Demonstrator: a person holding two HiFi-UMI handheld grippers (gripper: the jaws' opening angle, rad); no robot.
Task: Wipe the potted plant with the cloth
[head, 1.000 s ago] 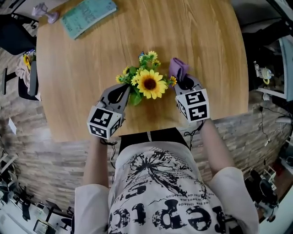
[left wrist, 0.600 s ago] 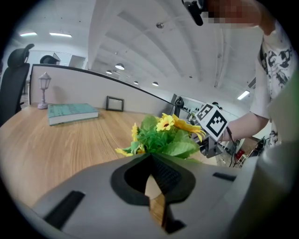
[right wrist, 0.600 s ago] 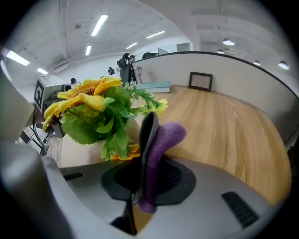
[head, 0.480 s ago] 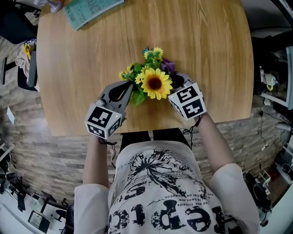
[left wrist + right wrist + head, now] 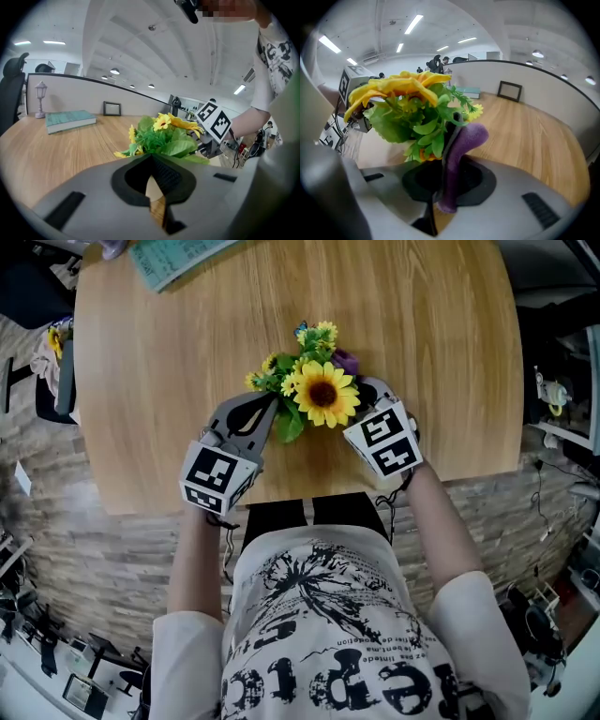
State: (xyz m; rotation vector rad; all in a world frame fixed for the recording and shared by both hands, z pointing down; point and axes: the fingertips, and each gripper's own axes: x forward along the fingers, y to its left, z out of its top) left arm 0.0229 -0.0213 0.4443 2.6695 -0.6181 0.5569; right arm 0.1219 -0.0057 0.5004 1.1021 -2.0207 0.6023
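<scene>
Both your forearms reach forward from your body and angle inward, so the two grippers close in on the potted plant [image 5: 322,395] from either side. The plant stands on the wooden bench [image 5: 431,324], near the edge closest to you. Your left gripper [image 5: 270,407] comes in from the left at a shallow downward slant, its jaws pressed together with nothing visibly caught between them and its tip right at the green leaves. Your right gripper [image 5: 362,388] comes in from the right, pitched more steeply down, and it is pinching the purple cloth [image 5: 458,157]. The cloth stands up out of the jaws, and its free end lies against the leaves below the big sunflower [image 5: 401,89]. A teal book [image 5: 178,257] lies well apart, at the bench's far left corner.
</scene>
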